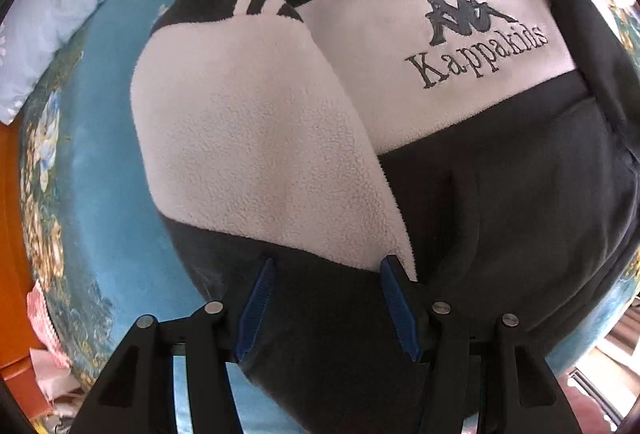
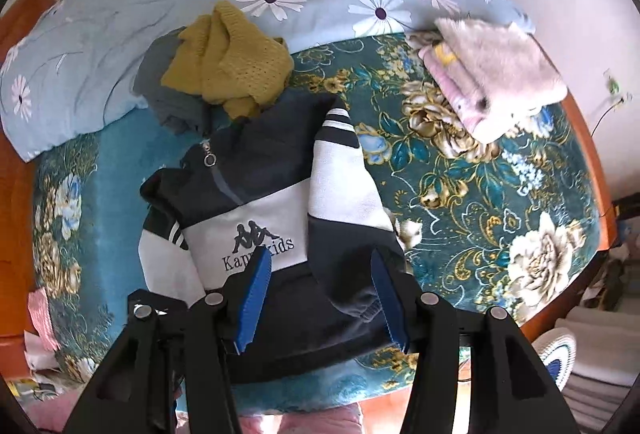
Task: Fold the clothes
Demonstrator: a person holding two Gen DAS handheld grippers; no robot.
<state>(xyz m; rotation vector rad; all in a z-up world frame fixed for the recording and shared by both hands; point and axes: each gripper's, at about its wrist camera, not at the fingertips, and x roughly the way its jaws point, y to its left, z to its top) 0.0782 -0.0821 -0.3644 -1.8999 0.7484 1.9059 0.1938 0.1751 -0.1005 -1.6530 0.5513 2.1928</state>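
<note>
Navy-and-white fleece jacket [image 2: 256,210] lying front-up on the bed [image 2: 480,170], near its front edge, both sleeves folded inward across the body. Left tool [image 1: 328,308] released, blue pads spread just above the dark hem beside the left sleeve [image 1: 256,154]. Right tool [image 2: 316,300] likewise released, spread over the right cuff [image 2: 360,308]. Behind the jacket: mustard sweater [image 2: 228,62] on grey cloth [image 2: 168,98], flowered quilt [image 2: 120,10]; folded pink towel [image 2: 496,74] far right.
</note>
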